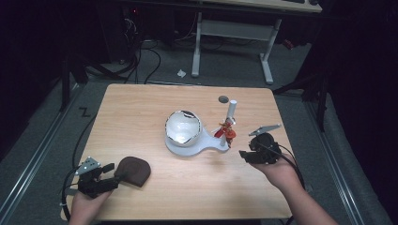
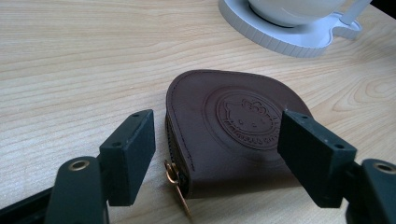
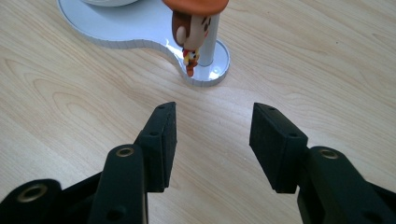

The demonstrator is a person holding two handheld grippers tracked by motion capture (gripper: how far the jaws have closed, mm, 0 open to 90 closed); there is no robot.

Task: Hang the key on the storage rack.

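Note:
A brown leather coin pouch [image 1: 133, 170] [image 2: 233, 135] with an embossed cat emblem and a brass zip pull lies flat on the wooden table [image 1: 141, 112] near its front left. My left gripper [image 1: 111, 171] [image 2: 217, 142] is open, its jaws either side of the pouch's near edge without pressing it. A white stand [image 1: 190, 145] [image 3: 140, 32] at mid-table carries a white bowl [image 1: 183, 127] and a post [image 1: 231, 112] with a small red and orange figure [image 1: 226, 130] [image 3: 194, 28] hanging from it. My right gripper [image 1: 244, 153] [image 3: 212, 133] stands open over bare wood just short of that post.
A small grey disc [image 1: 223, 99] lies on the far part of the table. Beyond the table a white desk frame [image 1: 234, 33] and cables [image 1: 141, 61] sit on the floor.

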